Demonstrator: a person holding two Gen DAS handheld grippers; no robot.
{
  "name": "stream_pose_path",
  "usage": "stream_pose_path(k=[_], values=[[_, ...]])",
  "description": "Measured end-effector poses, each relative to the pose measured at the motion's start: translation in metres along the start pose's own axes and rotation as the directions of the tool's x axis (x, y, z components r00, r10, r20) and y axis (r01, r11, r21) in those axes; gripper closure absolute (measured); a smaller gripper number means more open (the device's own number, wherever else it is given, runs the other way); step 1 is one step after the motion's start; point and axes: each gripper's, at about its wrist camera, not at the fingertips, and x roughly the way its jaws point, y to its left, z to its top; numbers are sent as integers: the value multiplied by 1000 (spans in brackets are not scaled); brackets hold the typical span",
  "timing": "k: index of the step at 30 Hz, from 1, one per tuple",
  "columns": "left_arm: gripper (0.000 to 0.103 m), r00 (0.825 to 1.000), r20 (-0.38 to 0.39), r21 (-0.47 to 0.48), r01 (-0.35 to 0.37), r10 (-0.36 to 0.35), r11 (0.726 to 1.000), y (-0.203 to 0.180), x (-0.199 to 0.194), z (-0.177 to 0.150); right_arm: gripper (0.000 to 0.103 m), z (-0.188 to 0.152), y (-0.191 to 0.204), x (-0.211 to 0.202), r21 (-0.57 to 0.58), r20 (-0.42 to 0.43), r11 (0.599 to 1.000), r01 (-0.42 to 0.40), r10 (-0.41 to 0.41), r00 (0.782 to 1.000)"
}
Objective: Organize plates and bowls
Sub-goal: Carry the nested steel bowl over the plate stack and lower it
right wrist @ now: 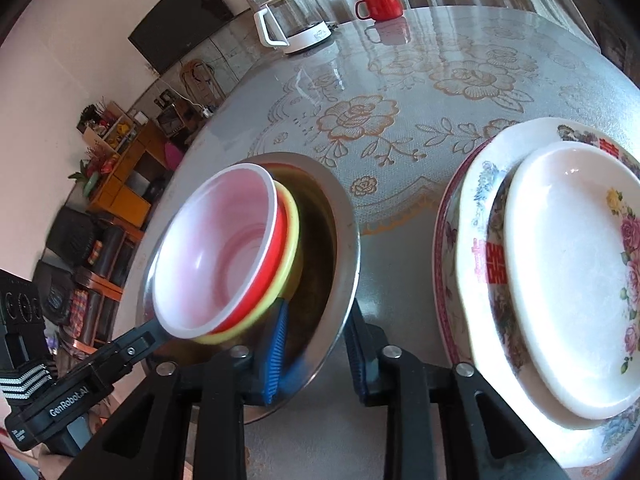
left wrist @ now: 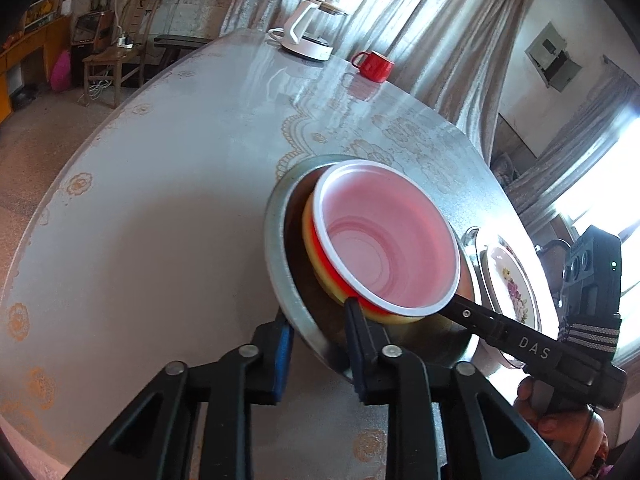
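The round table [right wrist: 400, 248], under a floral lace cloth, carries a steel basin [right wrist: 344, 248] beside a stack of flowered plates [right wrist: 472, 216]. Nested in the basin sit a yellow bowl [right wrist: 294, 224], a red bowl [right wrist: 280, 236] and a pink-white bowl [right wrist: 216, 248]. The left claw [left wrist: 318, 344] pinches the basin's near rim; the right claw [right wrist: 316, 348] grips that rim too, almost closed.

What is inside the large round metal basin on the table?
In the large round metal basin sits a nested stack: a yellow plastic bowl, a red bowl in it, and a white-rimmed pink bowl on top. The basin's floor under them is covered.
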Motion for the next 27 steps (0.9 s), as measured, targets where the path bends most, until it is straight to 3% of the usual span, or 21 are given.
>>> stream_pose_path(k=[8, 16, 27], values=[[79, 998, 16, -30, 65, -65, 997, 11, 0, -2, 82, -1, 3, -2, -37, 19, 999, -4, 4, 1000], [79, 997, 77, 48, -3, -1, 999, -2, -7, -12, 83, -8, 2, -8, -57, 45, 998, -9, 12, 999], [79, 991, 130, 55, -23, 16, 998, -9, -28, -14, 84, -14, 4, -21, -56, 51, 998, -42, 45, 998]])
